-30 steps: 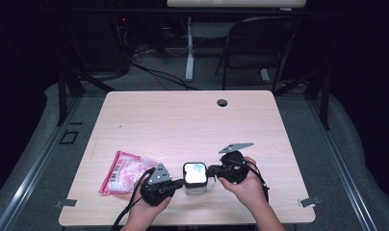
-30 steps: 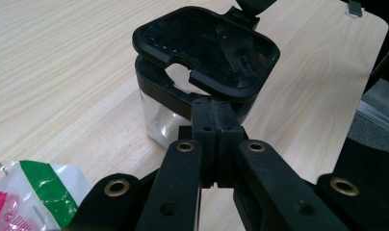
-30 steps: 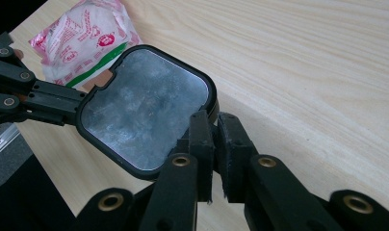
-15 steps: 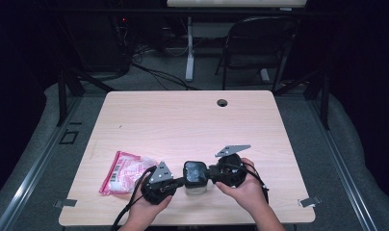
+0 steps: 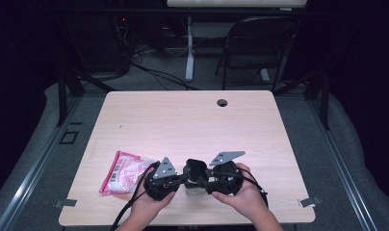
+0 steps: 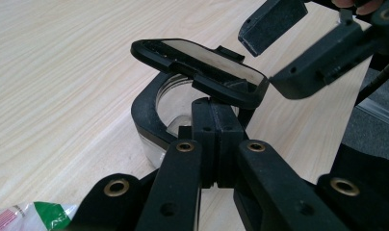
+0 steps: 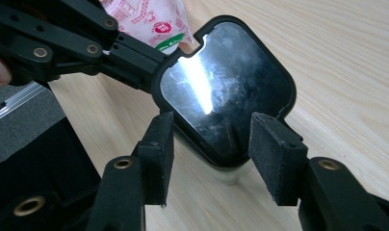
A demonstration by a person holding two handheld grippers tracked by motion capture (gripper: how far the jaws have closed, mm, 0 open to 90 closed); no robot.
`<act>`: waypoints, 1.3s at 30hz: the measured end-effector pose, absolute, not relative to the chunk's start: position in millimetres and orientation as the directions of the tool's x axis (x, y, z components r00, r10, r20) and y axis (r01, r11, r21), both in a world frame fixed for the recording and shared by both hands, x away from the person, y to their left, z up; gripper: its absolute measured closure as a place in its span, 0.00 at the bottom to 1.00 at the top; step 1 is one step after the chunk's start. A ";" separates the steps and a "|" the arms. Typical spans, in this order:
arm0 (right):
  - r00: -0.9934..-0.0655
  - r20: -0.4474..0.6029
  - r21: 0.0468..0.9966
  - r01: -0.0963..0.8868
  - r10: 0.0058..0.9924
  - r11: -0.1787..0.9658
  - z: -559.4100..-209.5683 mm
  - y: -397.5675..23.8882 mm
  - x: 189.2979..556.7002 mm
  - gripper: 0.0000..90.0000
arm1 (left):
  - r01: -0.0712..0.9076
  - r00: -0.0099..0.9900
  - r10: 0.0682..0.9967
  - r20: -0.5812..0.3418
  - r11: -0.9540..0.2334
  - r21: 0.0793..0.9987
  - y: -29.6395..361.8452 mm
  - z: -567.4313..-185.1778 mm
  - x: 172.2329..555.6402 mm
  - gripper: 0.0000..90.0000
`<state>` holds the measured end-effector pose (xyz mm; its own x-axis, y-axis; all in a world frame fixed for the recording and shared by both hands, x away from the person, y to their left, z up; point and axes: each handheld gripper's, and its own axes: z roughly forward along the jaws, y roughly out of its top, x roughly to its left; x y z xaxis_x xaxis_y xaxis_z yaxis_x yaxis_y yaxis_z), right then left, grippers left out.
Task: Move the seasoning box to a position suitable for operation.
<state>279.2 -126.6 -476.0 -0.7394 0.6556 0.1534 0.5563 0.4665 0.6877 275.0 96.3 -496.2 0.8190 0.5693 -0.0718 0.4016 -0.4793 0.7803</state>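
Note:
A small clear container (image 6: 145, 107) with a black rim stands near the table's front edge. Its black lid (image 6: 207, 60) with a glossy panel is tilted up off the container. My left gripper (image 6: 216, 108) is shut on the lid's near edge and holds it raised. In the right gripper view the lid (image 7: 226, 91) faces the camera and the clear container (image 7: 228, 174) shows below it. My right gripper (image 7: 209, 144) is open, its jaws on either side of the lid and container without touching. From above, the left gripper (image 5: 180, 180) and right gripper (image 5: 209, 182) meet at the lid (image 5: 194, 169).
A pink and white plastic packet (image 5: 125, 173) lies on the wooden table (image 5: 192, 120) just left of my left hand. A round cable hole (image 5: 222, 102) sits near the far edge. A folding chair (image 5: 260, 43) stands beyond the table.
The lid lay flat and bright on the container a second ago; it has swung up in my left gripper. My right gripper has moved in closer around it.

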 end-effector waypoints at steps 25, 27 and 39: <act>-0.737 0.075 0.699 0.519 0.671 0.492 -481.1 -114.6 275.4 0.53 | 0.401 0.815 0.577 -0.061 -0.484 0.778 87.3 -495.6 280.5 0.95; -0.738 0.075 0.700 0.518 0.671 0.491 -481.0 -114.6 275.6 0.53 | 0.402 0.811 0.583 -0.054 -0.488 0.774 86.9 -499.5 280.8 0.95; -0.734 0.091 0.700 0.528 0.673 0.482 -480.6 -116.0 276.1 0.53 | 0.408 0.809 0.586 -0.046 -0.502 0.763 87.6 -508.8 281.1 0.96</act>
